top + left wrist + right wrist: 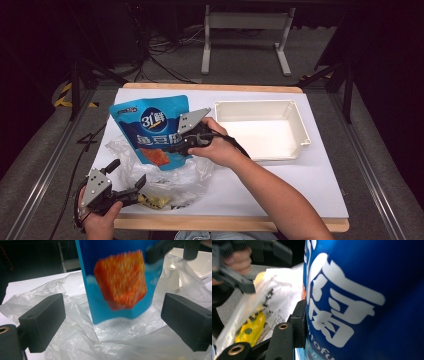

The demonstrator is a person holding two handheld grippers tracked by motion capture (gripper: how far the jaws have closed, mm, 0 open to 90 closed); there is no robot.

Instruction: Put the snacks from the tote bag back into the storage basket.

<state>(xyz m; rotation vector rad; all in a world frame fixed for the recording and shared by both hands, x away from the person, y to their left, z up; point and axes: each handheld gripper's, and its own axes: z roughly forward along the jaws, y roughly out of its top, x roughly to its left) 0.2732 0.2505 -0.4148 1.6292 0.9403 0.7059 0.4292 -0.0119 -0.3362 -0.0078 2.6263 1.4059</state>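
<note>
**Blue pouch held above the plastic bag**

The right gripper (176, 145) grasps the blue pouch (152, 127), holding it upright over the crumpled clear plastic bag (165, 175) near the worktop's (320, 175) front-left corner. The left gripper (131, 176) rests released beside the bag. A white tray (300, 127) sits toward the right edge.

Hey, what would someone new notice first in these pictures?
The bright blue snack pouch with white lettering stands out, held up above the crumpled clear plastic bag at the table's left by the right gripper. Right of it sits an empty white plastic tray. The left gripper waits open near the front edge.
</note>
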